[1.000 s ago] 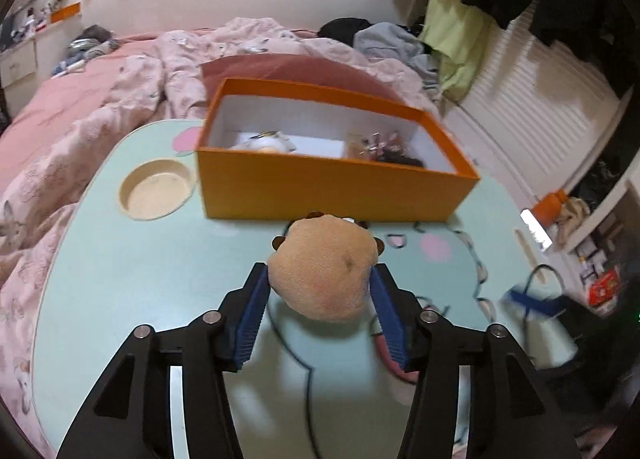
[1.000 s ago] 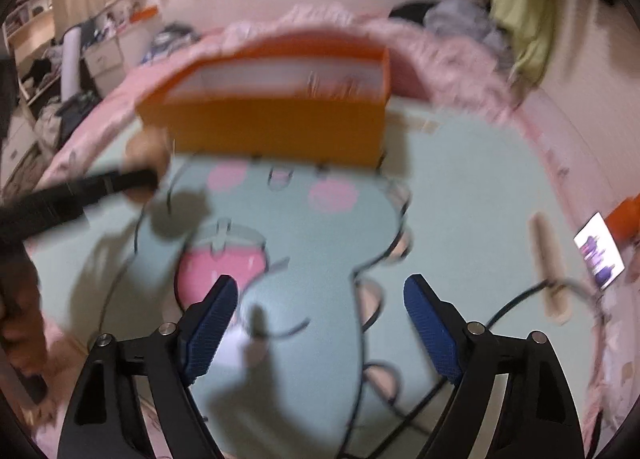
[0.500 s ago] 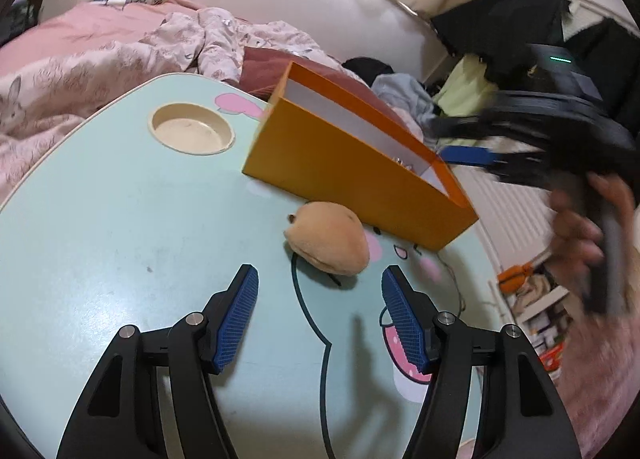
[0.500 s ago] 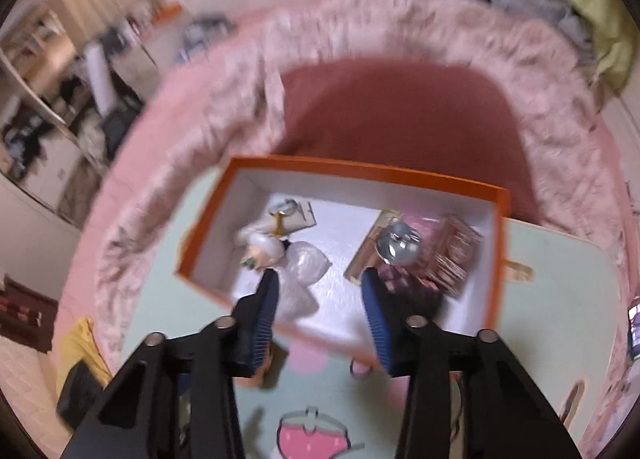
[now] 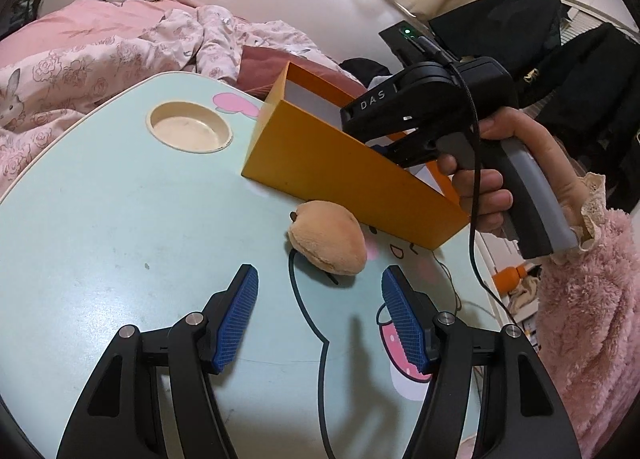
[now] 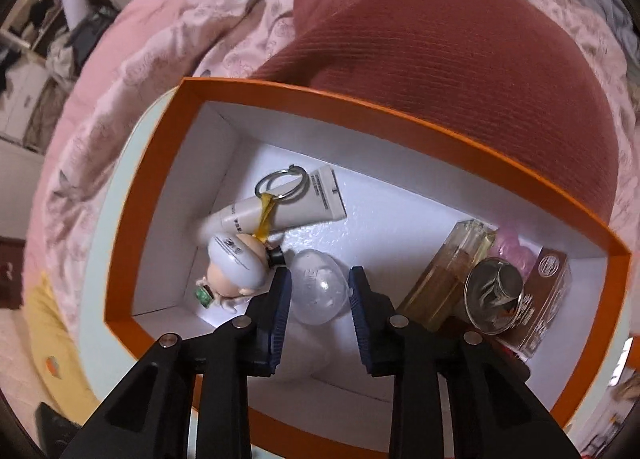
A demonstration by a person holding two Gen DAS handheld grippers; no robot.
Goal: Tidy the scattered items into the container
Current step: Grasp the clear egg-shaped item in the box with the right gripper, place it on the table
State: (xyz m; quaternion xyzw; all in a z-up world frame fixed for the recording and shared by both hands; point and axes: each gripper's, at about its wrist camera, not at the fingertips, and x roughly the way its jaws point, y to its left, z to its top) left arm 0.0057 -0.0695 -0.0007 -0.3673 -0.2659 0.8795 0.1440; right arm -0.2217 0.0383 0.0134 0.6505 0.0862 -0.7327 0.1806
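A tan plush bun (image 5: 328, 243) lies on the mint table (image 5: 120, 239), against the near wall of the orange box (image 5: 340, 171). My left gripper (image 5: 319, 273) stands open just short of the plush, with nothing between its fingers. In the left wrist view the right gripper's black body (image 5: 420, 99) dips over the box. My right gripper (image 6: 319, 273) points straight down into the box (image 6: 152, 219). Its jaws are closing on a clear egg-shaped capsule (image 6: 320, 287), and the pads meet its sides. A keychain figure (image 6: 236, 271) and a white tube (image 6: 288, 203) lie beside the capsule.
A perfume bottle (image 6: 444, 271), a round silver lid (image 6: 494, 295) and a brown carton (image 6: 548, 291) fill the box's right end. A cup recess (image 5: 190, 129) sits left of the box. A pink duvet (image 5: 80, 59) and a red-brown pillow (image 6: 460, 59) border the table. A black cable (image 5: 476, 251) hangs from the right gripper.
My left gripper let go of the plush, backed away and rolled. The right gripper swung from above the table to over the box, tipped downward, and its jaws narrowed around the capsule.
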